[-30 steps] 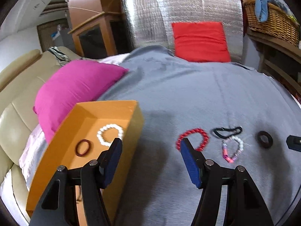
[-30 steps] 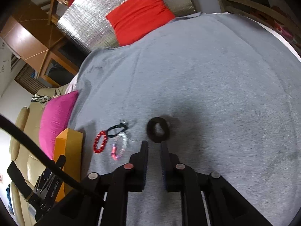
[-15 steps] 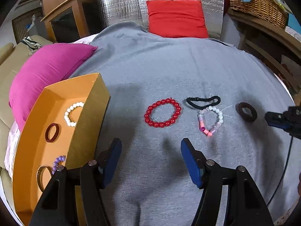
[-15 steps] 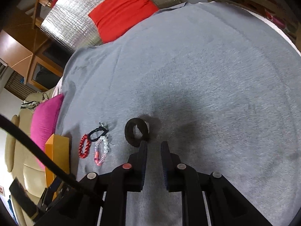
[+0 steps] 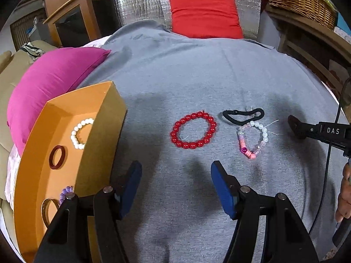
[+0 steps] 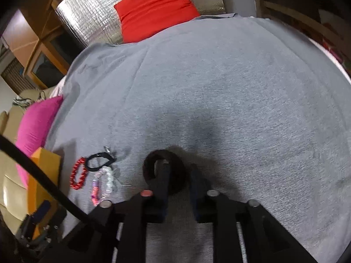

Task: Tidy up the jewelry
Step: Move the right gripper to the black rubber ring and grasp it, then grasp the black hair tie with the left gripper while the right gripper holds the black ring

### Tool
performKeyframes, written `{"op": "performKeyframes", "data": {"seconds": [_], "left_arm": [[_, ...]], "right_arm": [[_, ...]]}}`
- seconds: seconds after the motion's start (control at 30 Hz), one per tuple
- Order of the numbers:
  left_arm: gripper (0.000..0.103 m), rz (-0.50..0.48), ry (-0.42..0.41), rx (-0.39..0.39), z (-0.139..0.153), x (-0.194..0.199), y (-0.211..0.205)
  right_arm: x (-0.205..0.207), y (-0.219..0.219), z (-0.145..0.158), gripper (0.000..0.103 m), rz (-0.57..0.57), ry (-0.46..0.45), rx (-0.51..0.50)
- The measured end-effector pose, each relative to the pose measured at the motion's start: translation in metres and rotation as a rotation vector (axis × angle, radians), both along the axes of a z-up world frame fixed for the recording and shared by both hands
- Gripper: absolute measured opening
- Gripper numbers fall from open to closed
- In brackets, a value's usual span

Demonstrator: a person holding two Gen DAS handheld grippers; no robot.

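- The dark brown hair tie (image 6: 163, 172) lies on the grey cloth (image 6: 219, 87); the right tongs (image 6: 178, 178) straddle its near rim, one finger (image 6: 162, 182) inside the ring and the other outside it, a gap showing between them, so they are parted and not pinching yet.
- To its left lie the pink-and-clear bead bracelet (image 5: 252, 139), touching the thin black hair tie (image 5: 243, 115) just behind it, and the red bead bracelet (image 5: 193, 130) just beside both.
- The left tongs (image 5: 175, 186) hang spread wide above bare cloth, nearer than the red bracelet and holding nothing.
- The orange box (image 5: 105, 131) stands at the cloth's left edge; inside lie a white bead bracelet (image 5: 80, 133), a dark red ring (image 5: 57, 156), purple beads (image 5: 65, 194) and a gold bangle (image 5: 49, 211).
- Beyond: a magenta cushion (image 5: 52, 83) behind the box; a red cushion (image 5: 205, 15) against silver foil sheeting (image 5: 140, 0); a wicker basket (image 5: 300, 0) at far right.
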State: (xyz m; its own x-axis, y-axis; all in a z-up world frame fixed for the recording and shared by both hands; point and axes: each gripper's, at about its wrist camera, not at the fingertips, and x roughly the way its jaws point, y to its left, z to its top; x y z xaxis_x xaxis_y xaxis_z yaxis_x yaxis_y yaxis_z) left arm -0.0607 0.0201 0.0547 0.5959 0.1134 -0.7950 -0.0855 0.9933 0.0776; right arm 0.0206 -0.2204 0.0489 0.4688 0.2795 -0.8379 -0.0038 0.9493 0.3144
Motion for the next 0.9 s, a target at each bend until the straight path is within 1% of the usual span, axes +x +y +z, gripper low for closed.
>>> {"op": "performKeyframes", "data": {"seconds": [0.13, 0.3, 0.43, 0.6, 0.67, 0.73, 0.9], "left_arm": [[0.066, -0.016, 0.013, -0.009, -0.004, 0.002, -0.005], [0.066, -0.036, 0.047, -0.057, -0.010, 0.004, -0.010], [0.066, -0.075, 0.081, -0.093, -0.016, 0.008, -0.018], [0.066, -0.083, 0.085, -0.112, -0.018, 0.015, -0.024], [0.066, -0.084, 0.087, -0.146, -0.018, 0.020, -0.022], [0.066, -0.095, 0.080, -0.196, -0.016, 0.028, -0.020], [0.066, -0.098, 0.039, -0.269, -0.014, 0.047, -0.023]], "right_arm": [[-0.002, -0.006, 0.000, 0.013, -0.003, -0.002, 0.006], [-0.007, -0.016, 0.002, 0.013, -0.010, 0.005, 0.009], [-0.011, -0.022, 0.003, 0.013, -0.013, 0.015, 0.016], [-0.013, -0.025, 0.004, 0.013, -0.015, 0.020, 0.011], [-0.011, -0.026, 0.002, 0.013, -0.018, 0.032, 0.015], [-0.011, -0.028, 0.001, 0.013, -0.024, 0.037, 0.023], [-0.012, -0.026, -0.001, 0.014, -0.025, 0.032, 0.009]]}}
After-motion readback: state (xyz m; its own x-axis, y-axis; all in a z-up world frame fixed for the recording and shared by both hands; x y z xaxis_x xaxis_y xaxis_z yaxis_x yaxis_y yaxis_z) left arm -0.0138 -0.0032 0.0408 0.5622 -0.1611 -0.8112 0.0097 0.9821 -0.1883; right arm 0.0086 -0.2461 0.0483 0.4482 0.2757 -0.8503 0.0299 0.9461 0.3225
